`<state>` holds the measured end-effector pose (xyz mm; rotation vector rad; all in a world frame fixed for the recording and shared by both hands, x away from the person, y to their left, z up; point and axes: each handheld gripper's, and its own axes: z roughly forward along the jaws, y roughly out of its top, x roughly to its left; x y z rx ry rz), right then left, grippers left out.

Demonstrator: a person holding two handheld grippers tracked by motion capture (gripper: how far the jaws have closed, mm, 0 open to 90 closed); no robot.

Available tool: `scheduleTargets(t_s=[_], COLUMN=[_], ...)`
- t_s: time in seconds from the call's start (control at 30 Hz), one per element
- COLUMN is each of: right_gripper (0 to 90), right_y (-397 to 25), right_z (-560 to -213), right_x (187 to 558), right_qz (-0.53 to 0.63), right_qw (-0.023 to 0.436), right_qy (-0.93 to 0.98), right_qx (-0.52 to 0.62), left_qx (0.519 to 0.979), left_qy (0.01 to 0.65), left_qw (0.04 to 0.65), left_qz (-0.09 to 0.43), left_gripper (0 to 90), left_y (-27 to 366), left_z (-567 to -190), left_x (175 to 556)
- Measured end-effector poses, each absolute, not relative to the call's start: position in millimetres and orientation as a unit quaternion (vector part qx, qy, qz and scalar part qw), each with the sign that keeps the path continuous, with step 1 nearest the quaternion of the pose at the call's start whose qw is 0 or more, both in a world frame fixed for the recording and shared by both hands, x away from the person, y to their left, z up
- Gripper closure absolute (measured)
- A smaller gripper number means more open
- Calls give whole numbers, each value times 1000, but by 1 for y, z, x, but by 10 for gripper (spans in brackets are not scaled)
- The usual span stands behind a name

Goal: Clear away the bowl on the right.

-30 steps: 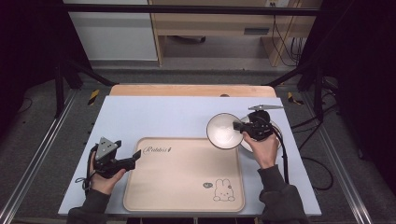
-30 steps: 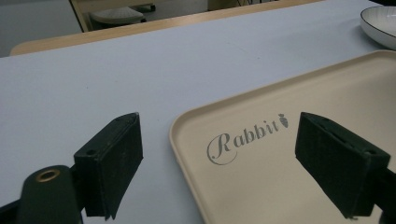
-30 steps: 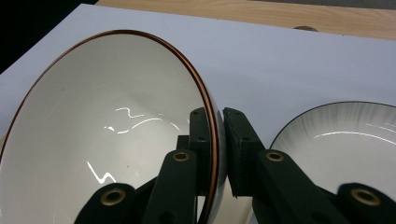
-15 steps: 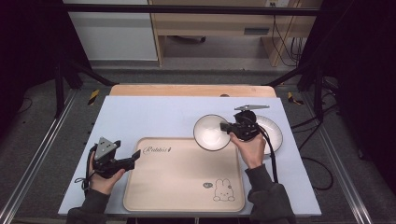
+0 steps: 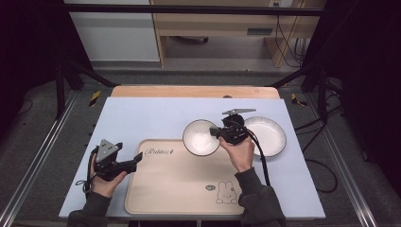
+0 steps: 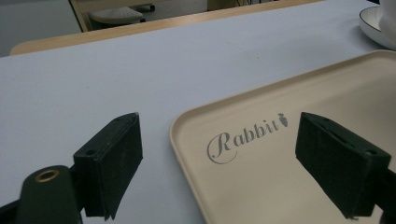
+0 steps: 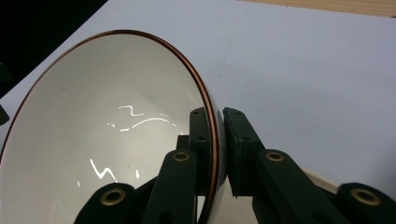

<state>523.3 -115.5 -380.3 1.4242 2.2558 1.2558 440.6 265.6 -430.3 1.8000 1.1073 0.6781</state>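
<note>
White bowl (image 5: 200,137) with a copper rim, tilted, held above the tray's far edge.

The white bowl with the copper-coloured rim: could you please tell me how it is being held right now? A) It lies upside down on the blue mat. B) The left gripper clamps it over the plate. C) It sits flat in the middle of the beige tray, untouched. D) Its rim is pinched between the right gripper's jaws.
D: the right gripper has one jaw inside and one outside the rim of the bowl, shut on it.
</note>
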Motion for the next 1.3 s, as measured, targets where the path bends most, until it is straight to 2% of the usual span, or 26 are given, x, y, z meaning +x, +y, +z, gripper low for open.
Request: scheduleTargets(t_s=[1.3], right_gripper=[824], right_y=[-79], right_z=[-429], right_x=[532], right_qz=[381], right_qw=[57], right_qy=[783], right_qx=[488], left_qx=[727], left_qy=[447], left_qw=[444], left_qz=[273], left_gripper=[145], left_y=[265], left_z=[-431], left_x=[441])
